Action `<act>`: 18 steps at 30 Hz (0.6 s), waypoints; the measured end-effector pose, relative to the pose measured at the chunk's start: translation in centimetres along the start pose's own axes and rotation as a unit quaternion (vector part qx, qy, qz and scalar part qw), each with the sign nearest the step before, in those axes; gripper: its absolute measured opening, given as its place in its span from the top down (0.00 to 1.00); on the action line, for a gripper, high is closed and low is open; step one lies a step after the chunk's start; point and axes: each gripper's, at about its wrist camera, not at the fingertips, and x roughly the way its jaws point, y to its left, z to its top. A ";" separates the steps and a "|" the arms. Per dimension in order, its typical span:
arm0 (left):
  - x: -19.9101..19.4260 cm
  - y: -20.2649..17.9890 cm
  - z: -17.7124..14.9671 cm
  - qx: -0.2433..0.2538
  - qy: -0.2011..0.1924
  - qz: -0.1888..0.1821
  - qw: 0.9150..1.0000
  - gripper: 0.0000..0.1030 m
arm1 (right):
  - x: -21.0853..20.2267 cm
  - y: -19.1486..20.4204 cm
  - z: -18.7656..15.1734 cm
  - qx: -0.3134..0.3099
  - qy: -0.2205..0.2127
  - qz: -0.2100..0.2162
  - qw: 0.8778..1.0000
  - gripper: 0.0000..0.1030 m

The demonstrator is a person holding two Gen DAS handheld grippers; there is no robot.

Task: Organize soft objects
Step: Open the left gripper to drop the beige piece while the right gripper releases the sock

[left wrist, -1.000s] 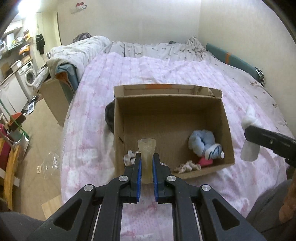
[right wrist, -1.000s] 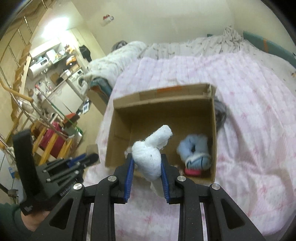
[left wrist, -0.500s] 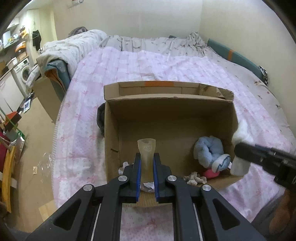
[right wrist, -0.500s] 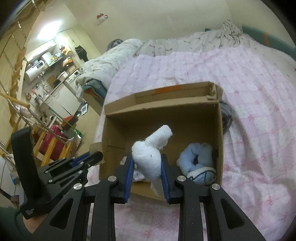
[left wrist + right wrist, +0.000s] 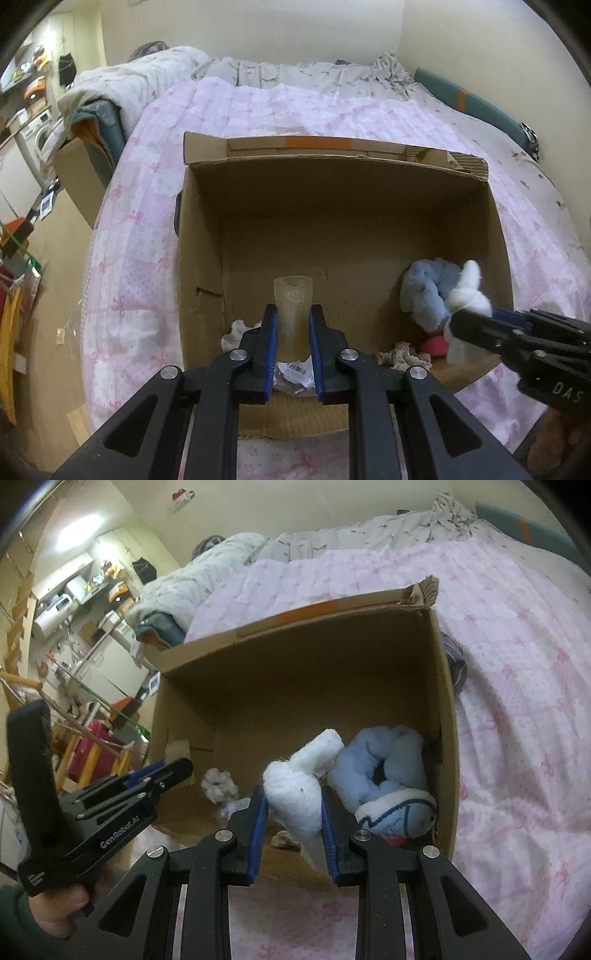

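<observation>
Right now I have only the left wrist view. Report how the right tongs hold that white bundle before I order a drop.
Observer: The right tongs pinch the white cloth bundle from both sides, and its tail hangs below the pads.
Operator: Describe what sits right of it.
Observer: The blue plush toy fills the cardboard box's near right corner, with a white-rimmed, dark-stitched part facing up.
Operator: Check outside the right wall.
Observer: A dark grey cloth lies on the pink bedspread against that wall.

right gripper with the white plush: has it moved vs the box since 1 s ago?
Yes. In the left wrist view the right gripper with the white plush has shifted from outside the cardboard box, past its right wall, to inside it beside the blue plush.
</observation>
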 end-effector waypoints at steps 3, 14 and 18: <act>0.4 0.2 -0.1 -0.006 0.006 -0.015 1.000 0.85 | 0.8 0.3 0.1 -0.009 0.007 0.000 1.000 0.72; 0.8 0.3 0.0 -0.011 0.005 -0.006 1.000 0.60 | 2.3 -0.4 0.0 0.009 0.031 -0.001 0.999 0.72; 0.4 0.0 0.0 -0.006 -0.003 0.004 1.000 0.36 | 2.3 -0.4 0.0 0.010 0.030 0.000 1.000 0.72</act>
